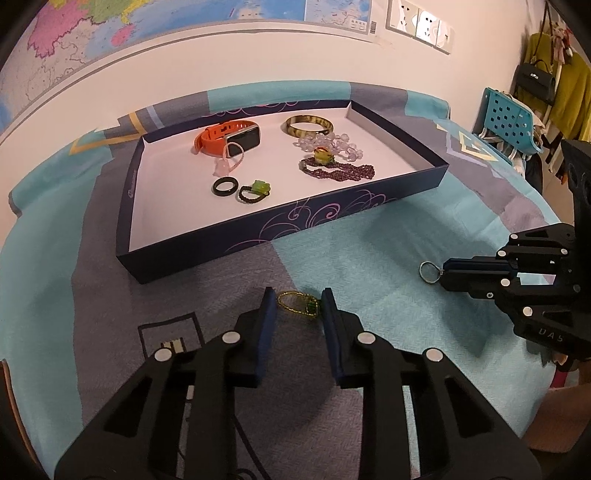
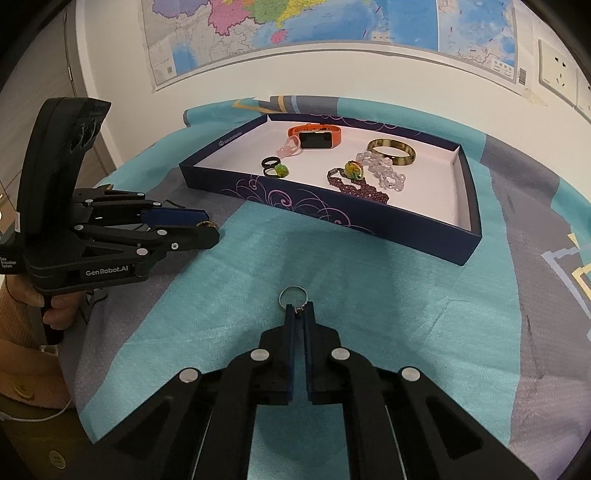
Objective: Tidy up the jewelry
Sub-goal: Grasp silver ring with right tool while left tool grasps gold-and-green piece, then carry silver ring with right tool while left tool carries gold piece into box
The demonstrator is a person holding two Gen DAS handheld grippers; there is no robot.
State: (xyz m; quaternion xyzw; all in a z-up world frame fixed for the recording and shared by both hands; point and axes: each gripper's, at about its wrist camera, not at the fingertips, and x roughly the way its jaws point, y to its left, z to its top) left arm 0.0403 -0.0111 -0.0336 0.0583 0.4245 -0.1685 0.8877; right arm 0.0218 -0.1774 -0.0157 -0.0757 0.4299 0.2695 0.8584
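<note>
A dark blue tray [image 1: 314, 221] [image 2: 369, 225] on the table holds an orange watch [image 1: 229, 138] [image 2: 317, 136], a brown bangle [image 1: 309, 124] [image 2: 393, 151], clear beads [image 1: 332, 142], a purple bead chain [image 1: 340, 171] [image 2: 360, 188], a black ring [image 1: 224, 186] and a ring with a green stone [image 1: 255, 192]. My left gripper [image 1: 299, 304] [image 2: 210, 229] is open around a gold beaded ring with a green stone [image 1: 297, 303] lying on the cloth. My right gripper [image 2: 299, 308] [image 1: 445, 273] is shut on a silver ring [image 2: 293, 296] [image 1: 428, 272].
A teal and grey cloth [image 2: 229, 295] covers the table. A wall with maps [image 2: 295, 29] stands behind the tray. A blue perforated chair [image 1: 506, 122] and hanging bags [image 1: 535, 77] are at the right of the left wrist view.
</note>
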